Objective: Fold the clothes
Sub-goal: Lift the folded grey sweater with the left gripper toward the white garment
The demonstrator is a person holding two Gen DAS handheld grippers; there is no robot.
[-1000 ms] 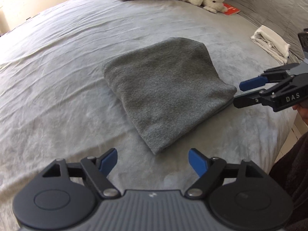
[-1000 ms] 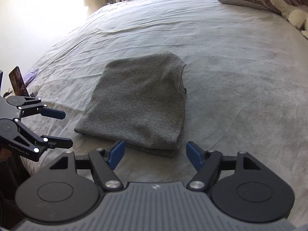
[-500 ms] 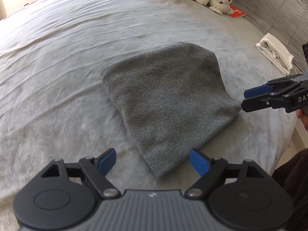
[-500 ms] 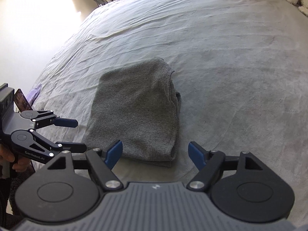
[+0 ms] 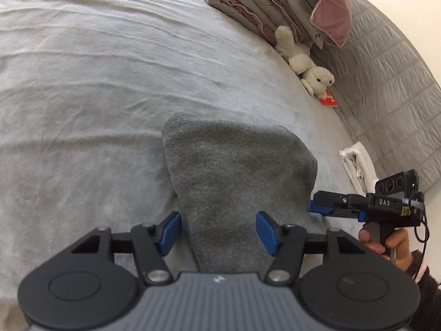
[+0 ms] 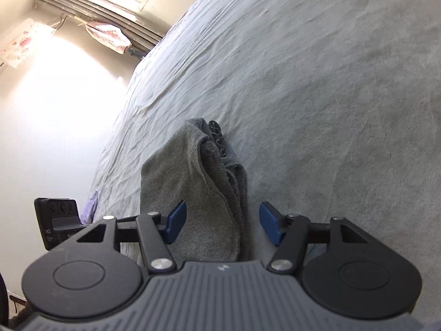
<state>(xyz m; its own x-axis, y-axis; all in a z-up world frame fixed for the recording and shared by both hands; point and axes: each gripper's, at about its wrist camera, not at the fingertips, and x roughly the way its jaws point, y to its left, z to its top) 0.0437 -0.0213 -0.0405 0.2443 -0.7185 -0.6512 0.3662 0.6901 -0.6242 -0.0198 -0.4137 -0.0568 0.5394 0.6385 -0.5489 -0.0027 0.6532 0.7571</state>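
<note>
A folded grey fleece garment [image 5: 237, 171] lies flat on the grey bed sheet [image 5: 82, 110]. My left gripper [image 5: 219, 233] is low over its near corner. Its jaws are closing with the cloth between them, and the blue pads [image 5: 172, 231] stand clear of the fabric. My right gripper [image 6: 220, 223] straddles the other near corner, where the stacked layers [image 6: 226, 165] show. Its jaws are closing too, the right pad [image 6: 268, 227] apart from the cloth. In the left wrist view the right gripper [image 5: 317, 207] touches the garment's right corner, held by a hand [image 5: 386, 242].
Rolled bedding [image 5: 248, 2], a pink pillow [image 5: 328, 11] and a plush toy [image 5: 306, 66] on a red book [image 5: 328, 100] lie at the head of the bed. A folded white cloth [image 5: 355, 165] sits by the quilted headboard [image 5: 391, 88]. A window wall [image 6: 55, 82] borders the far side.
Both grippers dropped and came in over the garment's near corners, rolling as they went. Their jaws have narrowed, and the cloth now lies between each pair of pads.
</note>
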